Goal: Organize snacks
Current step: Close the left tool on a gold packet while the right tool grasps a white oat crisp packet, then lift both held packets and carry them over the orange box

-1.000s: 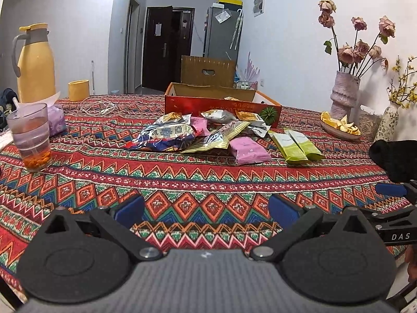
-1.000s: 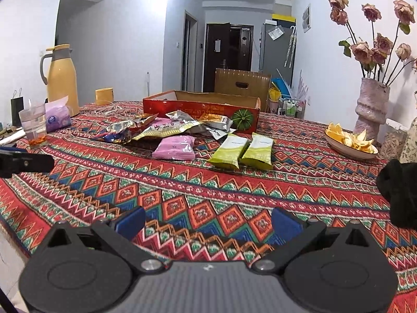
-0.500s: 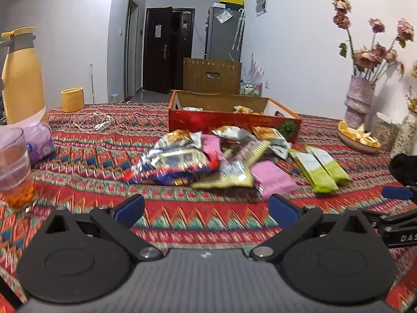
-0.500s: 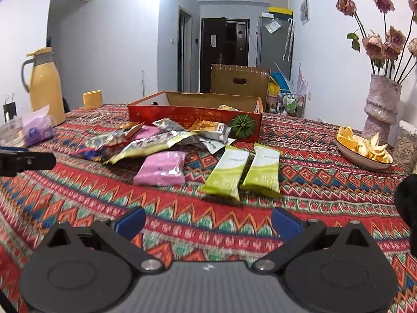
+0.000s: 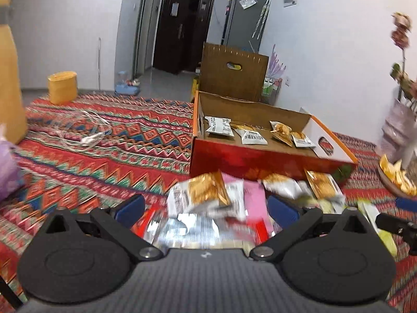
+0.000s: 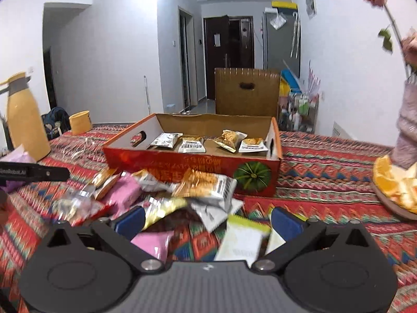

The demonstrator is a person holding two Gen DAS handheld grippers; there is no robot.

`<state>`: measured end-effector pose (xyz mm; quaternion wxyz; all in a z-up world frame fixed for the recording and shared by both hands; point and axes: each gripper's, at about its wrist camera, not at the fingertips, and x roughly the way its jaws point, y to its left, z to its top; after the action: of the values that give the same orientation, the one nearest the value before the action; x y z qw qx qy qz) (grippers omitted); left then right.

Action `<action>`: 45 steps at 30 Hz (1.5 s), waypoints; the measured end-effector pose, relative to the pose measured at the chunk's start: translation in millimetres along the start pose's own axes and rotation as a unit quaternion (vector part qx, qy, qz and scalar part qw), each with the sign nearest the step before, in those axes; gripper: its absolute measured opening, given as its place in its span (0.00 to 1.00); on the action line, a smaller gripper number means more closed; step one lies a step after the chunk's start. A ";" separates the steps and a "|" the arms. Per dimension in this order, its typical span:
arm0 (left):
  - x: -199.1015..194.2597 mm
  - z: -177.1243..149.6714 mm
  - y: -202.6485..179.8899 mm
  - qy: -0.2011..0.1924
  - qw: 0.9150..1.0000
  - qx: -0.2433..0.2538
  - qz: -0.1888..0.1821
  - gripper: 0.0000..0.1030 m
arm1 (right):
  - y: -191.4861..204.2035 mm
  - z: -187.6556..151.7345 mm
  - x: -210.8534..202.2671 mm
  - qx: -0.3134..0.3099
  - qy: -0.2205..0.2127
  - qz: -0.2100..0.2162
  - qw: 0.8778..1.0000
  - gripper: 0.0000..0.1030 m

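Hovering with fingers spread, the left gripper [image 5: 206, 207] and right gripper [image 6: 208, 220] frame a loose snack pile [image 6: 166, 190] between their tips, the red cardboard box [image 6: 192, 164] (four packets inside) just beyond.

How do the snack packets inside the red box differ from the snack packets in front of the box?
The packets in the red box number four and lie in a row, apart from each other; the packets in front form a pile and overlap. The boxed packets are white and orange; the pile also holds pink and green ones. Both groups are small sealed bags.
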<state>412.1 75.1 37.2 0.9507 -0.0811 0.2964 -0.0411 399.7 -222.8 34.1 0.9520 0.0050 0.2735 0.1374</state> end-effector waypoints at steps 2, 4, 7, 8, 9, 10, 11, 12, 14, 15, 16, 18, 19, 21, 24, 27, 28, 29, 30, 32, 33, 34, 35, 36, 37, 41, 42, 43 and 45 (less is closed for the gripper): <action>24.9 7.7 4.8 0.014 1.000 -0.003 -0.005 0.99 | -3.9 6.8 21.5 0.010 0.005 0.000 1.000 1.00; 48.2 13.3 7.3 0.031 1.000 0.002 0.001 0.97 | -8.0 12.1 45.3 0.021 0.015 -0.007 1.000 0.99; 74.2 16.8 12.8 0.060 0.998 0.000 0.006 0.96 | -13.7 16.1 74.4 0.040 0.029 -0.003 0.999 0.98; 81.5 16.9 14.9 0.071 0.997 -0.004 0.003 0.95 | -15.7 16.3 82.9 0.049 0.037 0.002 0.998 0.97; 87.2 16.5 17.5 0.078 0.997 -0.012 0.000 0.95 | -17.2 16.3 90.8 0.056 0.043 0.006 0.998 0.96; 90.8 16.2 20.2 0.080 0.997 -0.020 -0.004 0.94 | -17.7 16.7 97.1 0.060 0.047 0.008 0.997 0.94; 93.9 15.5 23.5 0.080 0.996 -0.032 -0.011 0.90 | -17.4 17.6 103.6 0.062 0.050 0.007 0.997 0.92; 96.8 14.8 25.7 0.081 0.996 -0.043 -0.017 0.81 | -16.5 18.4 108.5 0.060 0.051 0.005 0.997 0.92; 97.8 13.1 29.4 0.079 0.994 -0.061 -0.042 0.67 | -12.7 20.8 115.7 0.057 0.048 0.003 0.997 0.91; 96.4 14.3 27.7 0.079 0.994 -0.056 -0.046 0.64 | -10.9 21.5 119.8 0.053 0.047 0.006 0.997 0.89; 93.0 14.7 25.4 0.077 0.995 -0.048 -0.044 0.60 | -9.2 20.6 121.9 0.050 0.047 0.010 0.998 0.75; 84.8 14.3 20.1 0.065 0.997 -0.026 -0.040 0.46 | -6.6 16.7 124.3 0.044 0.050 0.016 0.998 0.72; 82.2 13.8 18.5 0.067 0.997 -0.020 -0.040 0.45 | -5.6 15.0 123.3 0.042 0.046 0.016 0.998 0.70; 79.0 11.9 15.8 0.069 0.996 -0.015 -0.047 0.36 | -4.4 15.8 119.8 0.038 0.042 0.020 0.998 0.69; 71.5 10.9 12.9 0.072 0.996 -0.014 -0.042 0.28 | -2.4 15.4 111.2 0.033 0.038 0.024 0.998 0.63; 59.7 9.1 11.9 0.069 0.996 -0.019 -0.045 0.23 | 1.6 12.1 99.3 0.018 0.037 0.024 0.999 0.61; 55.6 7.7 11.1 0.070 0.996 -0.019 -0.045 0.23 | 1.9 10.7 95.4 0.016 0.038 0.025 0.999 0.61; 51.3 5.8 9.7 0.070 0.996 -0.018 -0.045 0.23 | 2.0 8.6 90.1 0.016 0.038 0.028 0.999 0.61; 46.8 3.6 8.4 0.069 0.997 -0.019 -0.042 0.22 | 1.0 6.5 84.3 0.017 0.038 0.029 0.999 0.60; 35.7 -1.4 5.4 0.065 0.997 -0.019 -0.032 0.22 | -0.1 1.7 70.7 0.020 0.036 0.031 0.999 0.56; 28.9 -3.6 4.7 0.061 0.997 -0.023 -0.027 0.18 | -0.4 -1.1 63.7 0.021 0.033 0.030 0.999 0.55; 18.3 -6.0 3.3 0.054 0.998 -0.026 -0.027 0.13 | -0.3 -4.2 55.0 0.021 0.030 0.028 0.999 0.41; 8.6 -7.6 2.1 0.046 0.998 -0.027 -0.026 0.13 | -0.3 -7.5 46.6 0.020 0.028 0.026 0.999 0.27; -2.1 -9.5 0.8 0.037 0.999 -0.030 -0.026 0.13 | -1.1 -11.0 38.8 0.023 0.028 0.029 0.999 0.28; -15.4 -13.0 -1.3 0.029 0.999 -0.034 -0.032 0.13 | -1.8 -14.7 32.4 0.025 0.029 0.032 0.999 0.27; -58.2 -32.5 -11.8 0.017 0.997 -0.045 -0.054 0.13 | -3.0 -33.9 6.3 0.036 0.033 0.032 0.998 0.26; -66.0 -36.9 -14.6 0.016 0.997 -0.047 -0.058 0.13 | -3.4 -38.6 -2.6 0.041 0.031 0.034 0.998 0.26; -75.7 -43.0 -17.0 0.015 0.997 -0.048 -0.062 0.13 | -2.4 -42.5 -11.6 0.043 0.028 0.033 0.998 0.23; -93.7 -53.9 -23.1 0.011 0.997 -0.049 -0.066 0.13 | -0.1 -51.0 -33.3 0.040 0.018 0.030 0.999 0.20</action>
<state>303.7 57.2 49.8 0.9373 -0.1470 0.3029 -0.0901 346.1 -235.1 8.1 0.9416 0.0489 0.2952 0.1546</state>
